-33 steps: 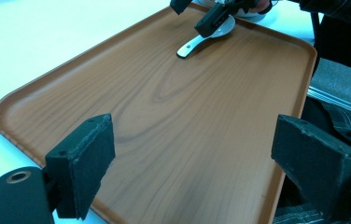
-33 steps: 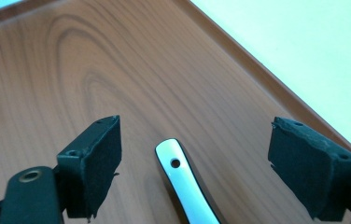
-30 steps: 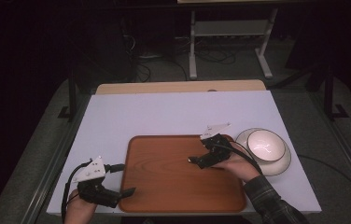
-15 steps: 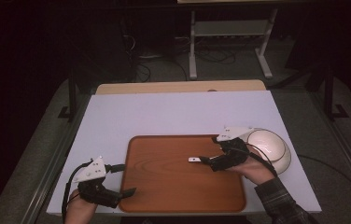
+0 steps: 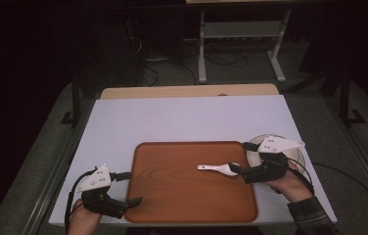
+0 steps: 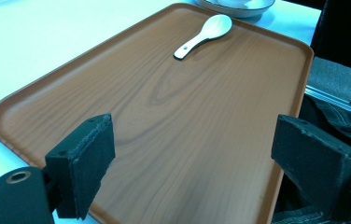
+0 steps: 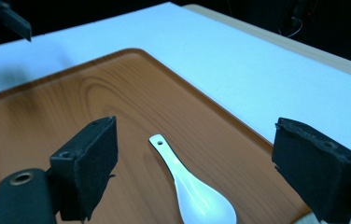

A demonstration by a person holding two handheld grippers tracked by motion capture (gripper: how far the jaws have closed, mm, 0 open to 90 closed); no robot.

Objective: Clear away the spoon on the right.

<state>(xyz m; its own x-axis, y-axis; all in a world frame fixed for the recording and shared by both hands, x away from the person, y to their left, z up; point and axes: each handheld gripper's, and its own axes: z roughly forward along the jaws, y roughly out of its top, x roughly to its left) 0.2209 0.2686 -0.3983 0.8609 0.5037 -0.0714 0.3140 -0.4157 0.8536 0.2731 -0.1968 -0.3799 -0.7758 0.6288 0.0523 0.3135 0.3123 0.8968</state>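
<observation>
We are seeing the spoon [image 7: 192,191] lying loose on the tray [image 7: 71,102], lower centre of frame, between the right gripper [image 7: 211,163]'s wide-apart, released jaws.

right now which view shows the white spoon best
The right gripper view: the spoon lies close up on the tray, its bowl and handle hole sharp. The left gripper view shows it whole but far off, near the tray's far edge. The high view shows it small, beside the right gripper.
</observation>
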